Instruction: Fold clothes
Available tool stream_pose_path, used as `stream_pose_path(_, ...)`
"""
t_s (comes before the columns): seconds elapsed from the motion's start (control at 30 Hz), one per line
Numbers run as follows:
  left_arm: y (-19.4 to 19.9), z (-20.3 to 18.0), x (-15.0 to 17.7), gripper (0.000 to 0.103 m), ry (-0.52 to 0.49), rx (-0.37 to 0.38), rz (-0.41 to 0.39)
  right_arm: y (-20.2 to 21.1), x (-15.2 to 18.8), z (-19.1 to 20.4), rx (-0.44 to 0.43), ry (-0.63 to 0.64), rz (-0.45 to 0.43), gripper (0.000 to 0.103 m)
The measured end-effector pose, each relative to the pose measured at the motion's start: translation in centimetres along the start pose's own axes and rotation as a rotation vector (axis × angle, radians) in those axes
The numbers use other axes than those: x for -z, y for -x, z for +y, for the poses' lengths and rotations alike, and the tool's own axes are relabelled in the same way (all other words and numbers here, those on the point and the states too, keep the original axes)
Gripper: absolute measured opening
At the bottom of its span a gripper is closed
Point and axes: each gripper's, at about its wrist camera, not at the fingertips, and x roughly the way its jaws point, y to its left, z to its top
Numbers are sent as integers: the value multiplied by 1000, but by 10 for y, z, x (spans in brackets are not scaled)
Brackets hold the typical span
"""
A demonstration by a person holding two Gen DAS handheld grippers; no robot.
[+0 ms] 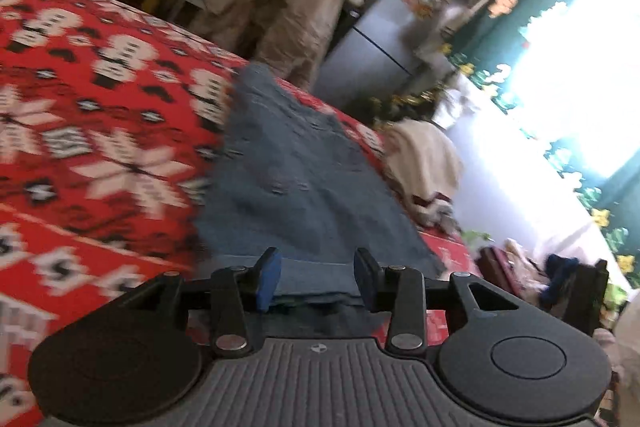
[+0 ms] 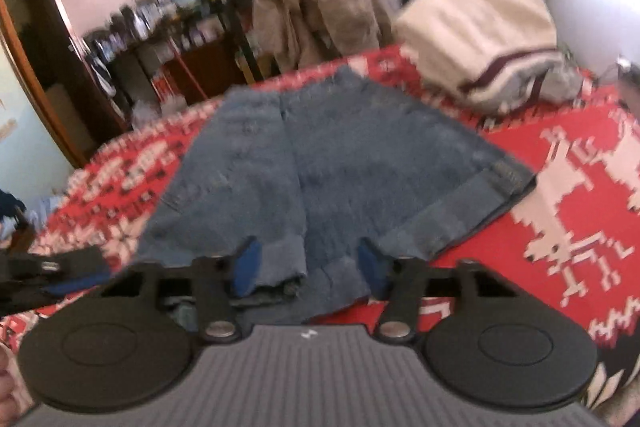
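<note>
Scene: I see denim shorts (image 2: 320, 163) spread flat on a bed under a red patterned blanket (image 2: 580, 155); both views are blurred.

Shorts: waist end far from me, leg hems near me. In the right view both legs lie side by side, with one hem cuff out at the right edge.

Left tongs (image 1: 316, 277): partly open, blue pads either side of the near hem edge. The cloth passes between the pads with a gap on each side that I can see, so I read no grip.

Right tongs (image 2: 310, 275): partly open, straddling the near hems where the two legs meet. The pads stand clear of the denim, so I hold nothing here either.

Other tongs in view: the left pair shows as a dark shape at the left edge of the right view, just beside the shorts' near left corner.

Done so far: the shorts look laid out and fairly smooth; I see no fold in them yet.

Already folded, I judge: a cream garment with a dark stripe (image 2: 488, 43) sits bundled at the far right of the bed, well apart from the shorts.

Left to do: close both pairs on the hem, carry it over toward the waist or fold one leg across the other, then flatten.

Off the bed: a tan coat (image 2: 316, 7) hangs over something behind; I cannot tell whether it belongs to the job.
</note>
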Motion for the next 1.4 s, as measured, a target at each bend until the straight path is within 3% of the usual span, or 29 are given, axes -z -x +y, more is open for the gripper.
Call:
stream_pose_path(0.1, 10, 14, 6, 39, -4, -65, -15, -18, 1, 0, -12, -14, 52, 38)
stream_pose_path(0.3, 10, 30, 21, 39, -53, -176, 0, -30, 3, 5, -42, -37, 76, 38)
stream_pose_path(0.37, 10, 32, 22, 39, -50, -170, 2, -29, 3, 11, -45, -19, 72, 15)
stream_pose_path(0.5, 10, 31, 23, 39, -57, -162, -3, -24, 2, 22, -30, 32, 54, 15)
stream_pose_path(0.57, 10, 31, 24, 39, -63, -163, 1, -27, 1, 17, -47, -12, 74, 26)
stream_pose_path(0.6, 10, 30, 24, 39, -66, -162, 1, -29, 1, 15, -49, -32, 78, 25)
stream_pose_path(0.63, 11, 29, 24, 39, -69, -160, -1, -31, 0, 13, -50, -52, 81, 13)
stream_pose_path(0.67, 11, 28, 24, 39, -76, -159, -2, -29, -1, 13, -46, -49, 67, 10)
stream_pose_path(0.87, 14, 27, 20, 38, -74, -147, -17, 12, -34, 21, -55, 35, -91, 9)
stream_pose_path(0.97, 15, 28, 18, 38, -54, -134, -21, 37, -63, 7, -31, 29, -172, 9)
stream_pose_path(1.1, 12, 25, 19, 38, -29, -99, -2, 55, -91, -27, 73, 30, -245, 9)
stream_pose_path(1.23, 3, 14, 23, 39, -64, -80, 37, 44, -95, -77, 148, -56, -205, 9)
stream_pose_path(1.4, -12, 3, 28, 39, -59, -28, 97, 10, -75, -109, 169, -59, -98, 9)
